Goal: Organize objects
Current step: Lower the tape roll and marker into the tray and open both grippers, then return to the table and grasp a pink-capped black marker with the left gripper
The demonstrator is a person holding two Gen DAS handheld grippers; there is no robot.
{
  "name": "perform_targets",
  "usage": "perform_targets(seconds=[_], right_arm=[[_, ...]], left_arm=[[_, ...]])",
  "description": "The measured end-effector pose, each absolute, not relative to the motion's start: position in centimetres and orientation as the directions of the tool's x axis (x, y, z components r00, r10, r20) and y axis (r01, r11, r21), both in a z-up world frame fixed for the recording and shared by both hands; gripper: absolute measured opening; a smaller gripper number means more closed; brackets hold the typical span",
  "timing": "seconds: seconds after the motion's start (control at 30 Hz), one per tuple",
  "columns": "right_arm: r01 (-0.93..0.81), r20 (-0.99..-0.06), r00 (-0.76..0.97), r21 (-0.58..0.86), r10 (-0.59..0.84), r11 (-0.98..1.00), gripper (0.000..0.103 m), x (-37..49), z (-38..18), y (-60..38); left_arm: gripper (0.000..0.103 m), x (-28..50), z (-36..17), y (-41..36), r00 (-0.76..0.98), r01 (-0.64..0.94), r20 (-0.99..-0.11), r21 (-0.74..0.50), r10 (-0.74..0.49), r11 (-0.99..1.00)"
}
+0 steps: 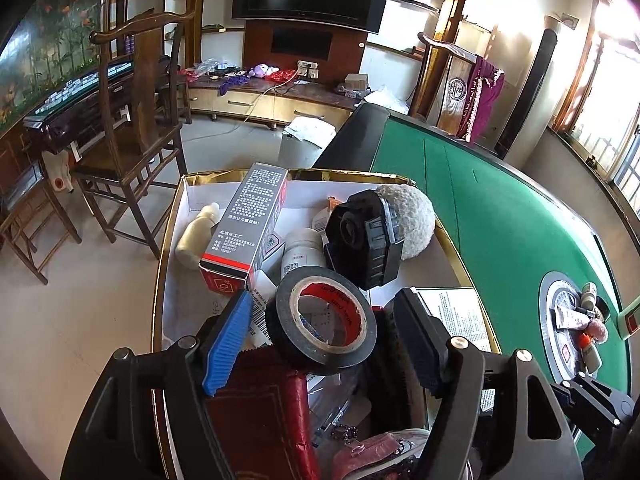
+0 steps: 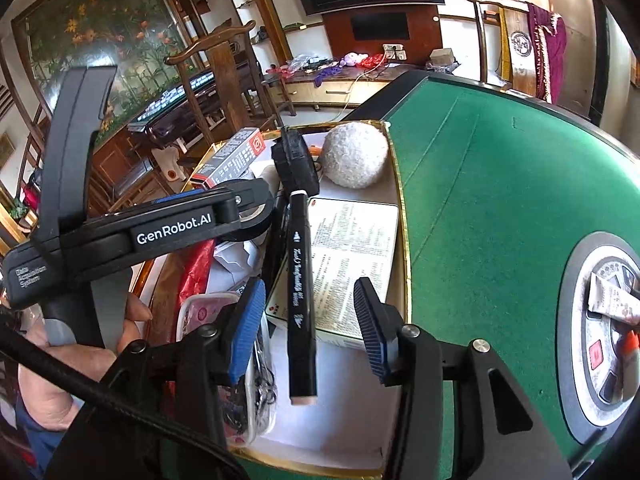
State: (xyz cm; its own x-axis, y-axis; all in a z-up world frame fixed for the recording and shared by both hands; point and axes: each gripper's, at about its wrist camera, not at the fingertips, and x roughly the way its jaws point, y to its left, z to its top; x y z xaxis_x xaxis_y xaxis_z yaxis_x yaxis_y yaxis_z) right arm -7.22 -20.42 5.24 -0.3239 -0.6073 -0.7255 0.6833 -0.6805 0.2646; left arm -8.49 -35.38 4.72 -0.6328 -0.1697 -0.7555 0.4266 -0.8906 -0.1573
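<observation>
A white box with a gold rim [image 1: 172, 208] sits on the green table and holds several items. A black tape roll [image 1: 320, 320] lies on top of them between the fingers of my left gripper [image 1: 320, 340]. The blue pads stand clear of the roll on both sides, so the gripper is open. In the right wrist view a black marker pen [image 2: 300, 300] lies lengthwise on a printed leaflet box [image 2: 352, 256]. It is between the fingers of my right gripper [image 2: 310, 332], which is open, and neither pad touches it.
Also in the box are a grey and red carton [image 1: 244, 224], a cream bottle [image 1: 198, 232], a black device [image 1: 360, 236], a fuzzy white ball [image 1: 416, 216] and a red pouch [image 1: 260, 408]. The green table [image 1: 500, 220] has a round centre panel [image 1: 560, 320] bearing small items. A wooden chair [image 1: 132, 120] stands left.
</observation>
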Motion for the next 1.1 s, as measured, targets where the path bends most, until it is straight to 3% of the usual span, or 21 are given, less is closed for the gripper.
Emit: perform_targets(seconds=[0.17,0.4,0.77,1.1], right_arm=[[0.664,-0.714,-0.329,0.289,-0.617,-0.689,0.055,-6.8,5.6,-18.0],[0.633,-0.660,-0.363,0.344,-0.658,-0.694,0.076,-5.3,6.7,-13.3],[0.515,-0.607,-0.452,0.421,-0.653,-0.747,0.080,-5.2,6.8,-1.3],[0.290,-0.592,-0.533,0.543,-0.604,-0.788,0.080,-8.0,4.9,7.9]], left_arm=[[0.067,-8.5,4.9,-34.8,-0.637,0.425,-0.748,-0.138,-0.188,-0.894],[0.068,-8.8,4.7,-34.0,-0.628,0.421,-0.748,-0.093,-0.216,-0.902],[0.068,-8.3,6.3,-31.5,-0.704,0.365,-0.681,-0.102,-0.203,-0.926],[0.068,-8.9,6.9,-24.8,-0.698,0.253,-0.684,0.041,-0.212,-0.966]])
